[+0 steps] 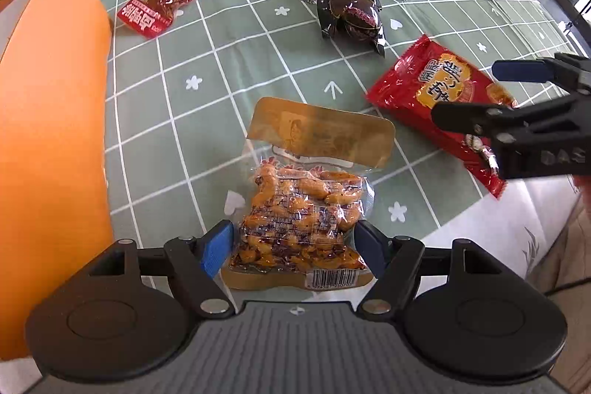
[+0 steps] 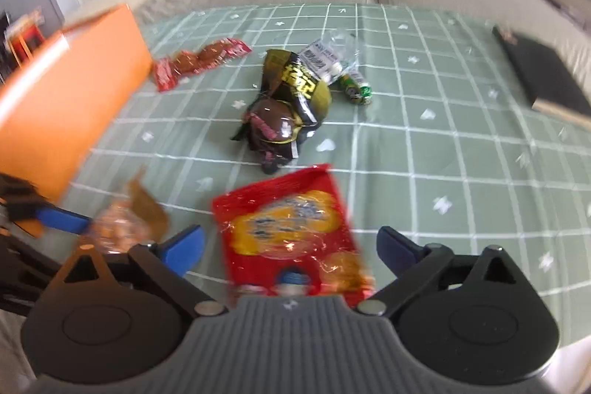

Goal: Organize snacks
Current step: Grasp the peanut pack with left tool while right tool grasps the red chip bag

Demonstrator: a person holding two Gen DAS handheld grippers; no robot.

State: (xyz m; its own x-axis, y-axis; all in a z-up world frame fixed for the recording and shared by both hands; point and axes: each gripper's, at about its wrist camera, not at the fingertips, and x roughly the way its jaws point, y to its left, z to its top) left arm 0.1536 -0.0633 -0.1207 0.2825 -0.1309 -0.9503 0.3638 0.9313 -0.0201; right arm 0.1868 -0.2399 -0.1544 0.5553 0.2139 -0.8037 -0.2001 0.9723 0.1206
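Snacks are lying scattered on the green checked tablecloth [image 1: 177, 120] — 6 packets, with bare cloth between them. An orange box [image 1: 48, 143] is bordering the left edge. A clear peanut pack [image 1: 299, 209] with a gold header is sitting between the left gripper [image 1: 295, 246] pads, apparently pinched. The right gripper [image 2: 290, 248] is hovering with its jaws apart over the red packet [image 2: 291, 231].

On my right tongs [image 1: 480, 98] I read the raised letters "DAS". The peanut packet [image 1: 299, 209] bears a barcode, its digits too small; the other wrappers' Chinese print I cannot read.
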